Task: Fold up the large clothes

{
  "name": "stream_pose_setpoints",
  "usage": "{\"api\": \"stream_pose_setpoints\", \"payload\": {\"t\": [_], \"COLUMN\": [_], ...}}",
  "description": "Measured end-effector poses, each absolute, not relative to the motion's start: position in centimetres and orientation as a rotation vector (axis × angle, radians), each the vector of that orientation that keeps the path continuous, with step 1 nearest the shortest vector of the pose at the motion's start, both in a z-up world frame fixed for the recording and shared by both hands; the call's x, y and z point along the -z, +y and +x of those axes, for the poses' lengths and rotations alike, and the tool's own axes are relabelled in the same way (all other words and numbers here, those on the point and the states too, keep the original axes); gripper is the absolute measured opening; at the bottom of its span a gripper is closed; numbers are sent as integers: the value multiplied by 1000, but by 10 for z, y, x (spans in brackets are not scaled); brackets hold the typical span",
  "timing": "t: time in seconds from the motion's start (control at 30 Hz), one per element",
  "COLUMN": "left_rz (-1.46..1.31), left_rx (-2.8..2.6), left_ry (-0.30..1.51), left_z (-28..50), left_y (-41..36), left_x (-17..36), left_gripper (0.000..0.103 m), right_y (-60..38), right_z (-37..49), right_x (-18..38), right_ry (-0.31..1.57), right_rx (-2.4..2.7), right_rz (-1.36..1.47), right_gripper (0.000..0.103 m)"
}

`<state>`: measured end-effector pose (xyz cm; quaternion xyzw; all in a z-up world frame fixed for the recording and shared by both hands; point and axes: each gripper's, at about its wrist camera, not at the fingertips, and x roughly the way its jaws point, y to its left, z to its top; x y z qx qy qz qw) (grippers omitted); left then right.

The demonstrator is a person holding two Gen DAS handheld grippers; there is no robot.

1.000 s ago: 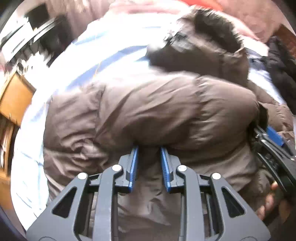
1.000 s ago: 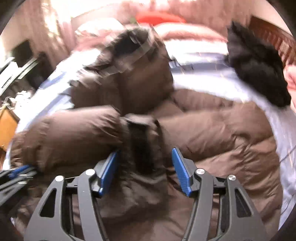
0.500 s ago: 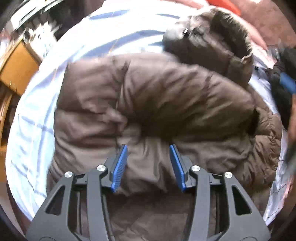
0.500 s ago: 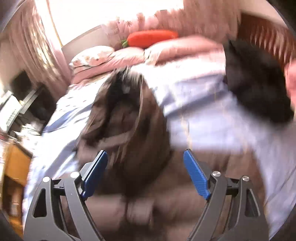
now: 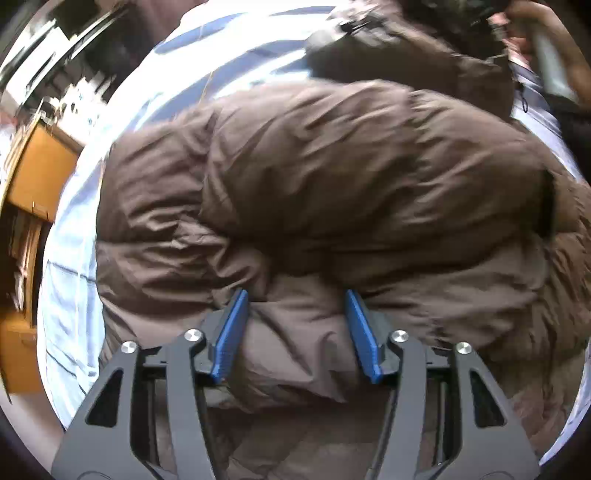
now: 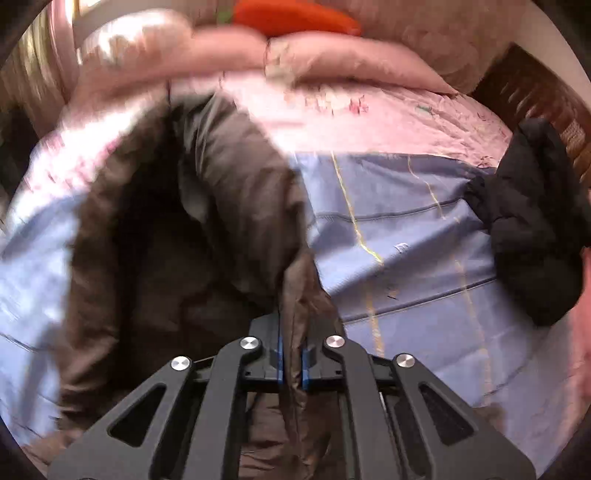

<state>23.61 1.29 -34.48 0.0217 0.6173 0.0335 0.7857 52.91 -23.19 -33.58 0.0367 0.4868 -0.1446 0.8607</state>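
the brown puffer jacket (image 5: 332,184) lies across the blue striped bedsheet (image 6: 406,229), bulky and only partly gathered. in the left wrist view one padded sleeve is laid crosswise over the body, so a first fold looks done; the hooded top and the lower body appear to be waiting for their folds, and the task seems somewhere near its middle.

the right gripper (image 6: 290,358) has its blue pads pinched tight on a thin ridge of the jacket's fabric near the hood end, with the cloth rising between the jaws and the dark lining gaping open to the left. it points up the bed toward the pink pillows (image 6: 332,62) and an orange carrot-shaped cushion (image 6: 295,16).

the left gripper (image 5: 297,328) sits low over the jacket's body with its jaws spread wide, a puffy roll of fabric bulging between the pads but not squeezed. a black garment (image 6: 532,221) lies well apart at the right edge of the bed, and wooden furniture (image 5: 33,177) stands beside the bed on the left.
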Motion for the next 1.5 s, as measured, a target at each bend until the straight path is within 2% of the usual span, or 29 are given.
{"api": "stream_pose_setpoints", "payload": {"t": [0.13,0.23,0.37,0.47,0.53,0.63,0.73,0.8,0.87,0.93,1.03,1.13,1.2,1.27,1.4,1.47,1.5], "left_rz": [31,28,-74,-311,-463,-573,-655,-631,-493,-319,-47,57,62,0,-69,16,80], "left_rx": [-82,-87,-90,-109,-115,-217,-275,-219,-147,-74,-8,6,-17,3,2,3,-1], "left_ry": [1357,1368,1388,1400,1399,1375,1305,1211,1091,954,853,942,993,1033,1055,1071,1077], "left_z": [242,243,248,242,236,220,203,199,199,197,187,195,196,196,193,187,183], "left_y": [19,18,34,70,95,130,147,139,116,85,34,12,17,29,31,14,3], "left_x": [355,358,363,360,358,347,329,303,271,241,223,242,258,265,260,262,265], "left_gripper": [61,61,63,62,57,54,54,54,55,61,62,62,62,62,62,62,62], "right_y": [-245,-239,-239,-254,-265,-290,-307,-306,-298,-290,-277,-256,-246,-239,-252,-269,-275], "right_z": [481,405,302,220,182,148,152,150,147,148,139,111,96,75,61,67,71], "right_x": [269,218,192,209,235,287,337,353,357,351,335,311,297,274,236,215,211], "right_ry": [824,714,694,776,851,983,1138,1166,1176,1165,1116,1001,931,814,768,774,788], "right_rx": [137,-105,-321,-404,-412,-349,-245,-208,-179,-164,-171,-187,-203,-262,-375,-358,-350], "right_rz": [212,201,181,118,75,57,82,46,2,-22,-91,-315,-420,-486,-436,-237,-91], "right_gripper": [5,5,6,6,6,7,7,9,9,10,16,43,70,79,79,79,71]}}
